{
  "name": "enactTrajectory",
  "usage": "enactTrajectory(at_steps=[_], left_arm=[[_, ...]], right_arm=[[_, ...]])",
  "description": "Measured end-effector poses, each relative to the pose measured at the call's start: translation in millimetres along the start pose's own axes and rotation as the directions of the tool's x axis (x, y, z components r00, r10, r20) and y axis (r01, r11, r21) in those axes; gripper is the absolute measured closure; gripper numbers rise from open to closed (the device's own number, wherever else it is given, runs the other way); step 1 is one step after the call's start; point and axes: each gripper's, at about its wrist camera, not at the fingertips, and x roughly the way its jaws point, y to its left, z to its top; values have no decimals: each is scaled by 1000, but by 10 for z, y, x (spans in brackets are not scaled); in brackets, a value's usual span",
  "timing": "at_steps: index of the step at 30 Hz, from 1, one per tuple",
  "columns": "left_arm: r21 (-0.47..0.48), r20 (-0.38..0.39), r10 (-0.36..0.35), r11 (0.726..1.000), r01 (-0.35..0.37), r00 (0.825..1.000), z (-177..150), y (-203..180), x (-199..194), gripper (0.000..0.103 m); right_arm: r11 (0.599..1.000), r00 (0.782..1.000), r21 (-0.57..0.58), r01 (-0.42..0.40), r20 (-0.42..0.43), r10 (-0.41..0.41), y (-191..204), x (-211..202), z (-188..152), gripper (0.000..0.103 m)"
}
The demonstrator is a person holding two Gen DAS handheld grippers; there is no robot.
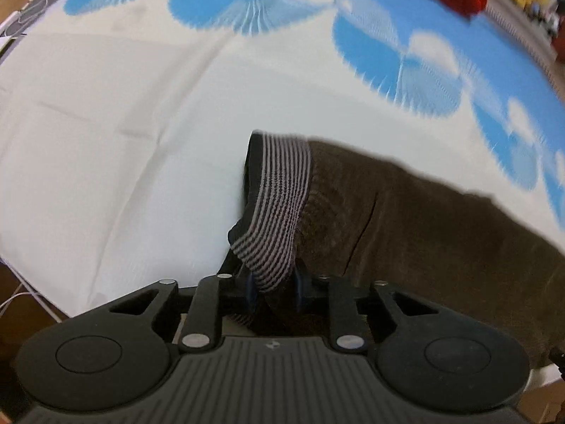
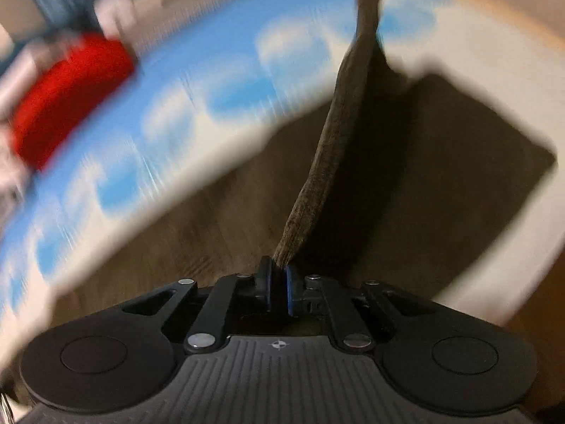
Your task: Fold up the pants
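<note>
My left gripper (image 1: 273, 291) is clamped on the striped waistband (image 1: 279, 205) of the pants (image 1: 423, 233), whose brown cloth spreads away toward 3 o'clock over the sheet (image 1: 106, 134). My right gripper (image 2: 279, 286) pinches a lifted edge of the pants (image 2: 335, 134), running up toward 12 o'clock. Farther off, a red cloth (image 2: 67, 99) lies at 10 o'clock, blurred.
</note>
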Motion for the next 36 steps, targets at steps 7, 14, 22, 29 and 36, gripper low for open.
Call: enactTrajectory(at_steps=[7, 14, 22, 29, 36], left_arm=[[-28, 97, 87, 996, -85, 991, 96, -19, -125, 60], [-46, 131, 83, 996, -78, 988, 165, 11, -167, 60], [-38, 143, 115, 993, -111, 983, 241, 7, -117, 60], [-12, 163, 131, 991, -131, 978, 263, -116, -133, 60], [73, 189, 129, 987, -145, 973, 221, -282, -147, 60]], right_arm=[[980, 988, 199, -31, 156, 0, -638, -333, 538, 82], [891, 953, 454, 25, 259, -159, -1546, -328, 1263, 68], [803, 980, 595, 25, 145, -138, -1932, 229, 1331, 66], [850, 948, 527, -1, 271, -167, -1908, 22, 1504, 92], [875, 864, 481, -49, 461, -205, -1676, -797, 1295, 93]])
